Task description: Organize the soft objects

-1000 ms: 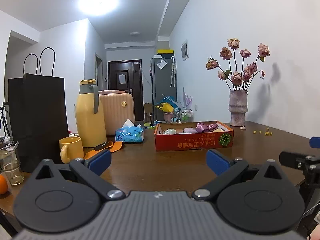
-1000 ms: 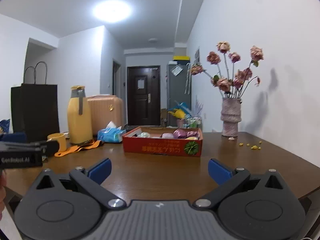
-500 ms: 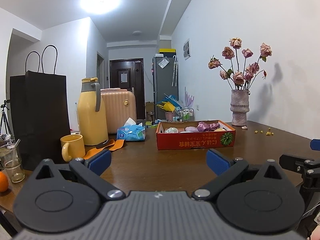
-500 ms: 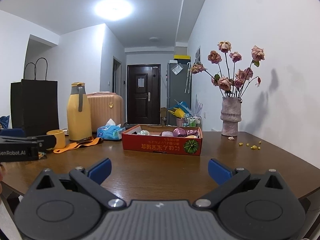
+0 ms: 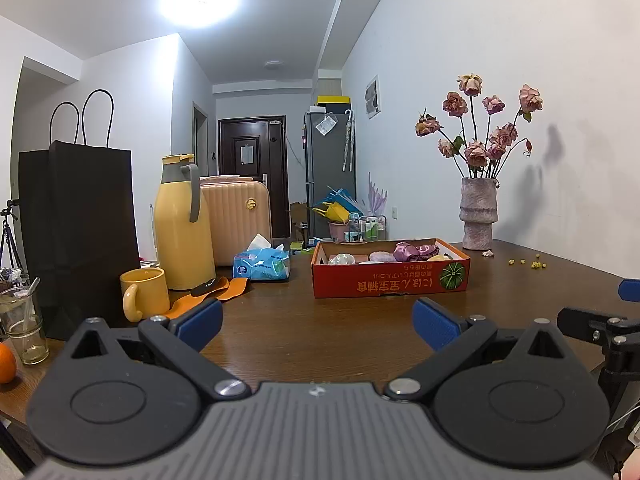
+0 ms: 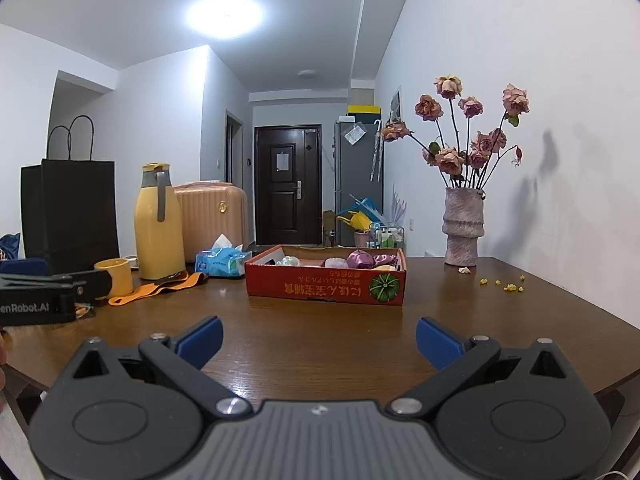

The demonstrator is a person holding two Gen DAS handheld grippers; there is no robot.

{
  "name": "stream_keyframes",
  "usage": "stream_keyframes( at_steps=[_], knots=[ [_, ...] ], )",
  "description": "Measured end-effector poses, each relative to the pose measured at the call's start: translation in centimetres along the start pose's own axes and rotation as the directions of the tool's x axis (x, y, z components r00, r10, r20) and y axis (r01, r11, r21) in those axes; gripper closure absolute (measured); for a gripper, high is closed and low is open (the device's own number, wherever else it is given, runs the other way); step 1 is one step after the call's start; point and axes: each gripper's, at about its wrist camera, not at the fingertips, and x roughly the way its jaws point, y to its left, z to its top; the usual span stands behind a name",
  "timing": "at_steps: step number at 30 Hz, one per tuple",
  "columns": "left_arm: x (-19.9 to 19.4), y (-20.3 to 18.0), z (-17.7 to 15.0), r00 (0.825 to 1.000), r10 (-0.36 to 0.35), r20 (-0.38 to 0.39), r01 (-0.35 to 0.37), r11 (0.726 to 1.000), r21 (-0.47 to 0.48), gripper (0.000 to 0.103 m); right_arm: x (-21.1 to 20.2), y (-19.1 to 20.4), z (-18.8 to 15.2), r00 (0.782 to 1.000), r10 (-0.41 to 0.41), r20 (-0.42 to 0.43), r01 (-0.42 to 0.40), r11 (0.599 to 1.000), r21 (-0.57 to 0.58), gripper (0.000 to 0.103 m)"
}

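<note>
Left gripper (image 5: 316,322) and right gripper (image 6: 319,338): both sets of blue fingers (image 5: 199,325) spread wide, released, grasping nothing, hovering over the near edge of the brown desk (image 5: 320,332). Red cardboard box (image 5: 390,276), mid-desk, far from both grippers, holds the soft objects (image 5: 408,251), a purple satin piece among pale ones. Left of the box: blue tissue pack (image 5: 262,266), yellow thermos (image 5: 182,224), yellow mug (image 5: 144,294), orange strap (image 5: 208,294), black paper bag (image 5: 80,232). Far right: vase of dried roses (image 5: 478,216). Left view alone shows a glass (image 5: 24,322) and an orange (image 5: 6,362); right view alone shows the left gripper's lettered side (image 6: 38,306).
</note>
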Motion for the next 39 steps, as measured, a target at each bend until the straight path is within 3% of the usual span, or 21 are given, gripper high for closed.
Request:
stream_keyframes(
  at_steps=[39],
  knots=[
    [0.24,0.11,-0.39,1.000,0.004,-0.007,-0.004,1.000,0.006,0.000,0.01,-0.20,-0.15,1.000,0.005,0.002,-0.006,1.000,0.021,0.000]
  ],
)
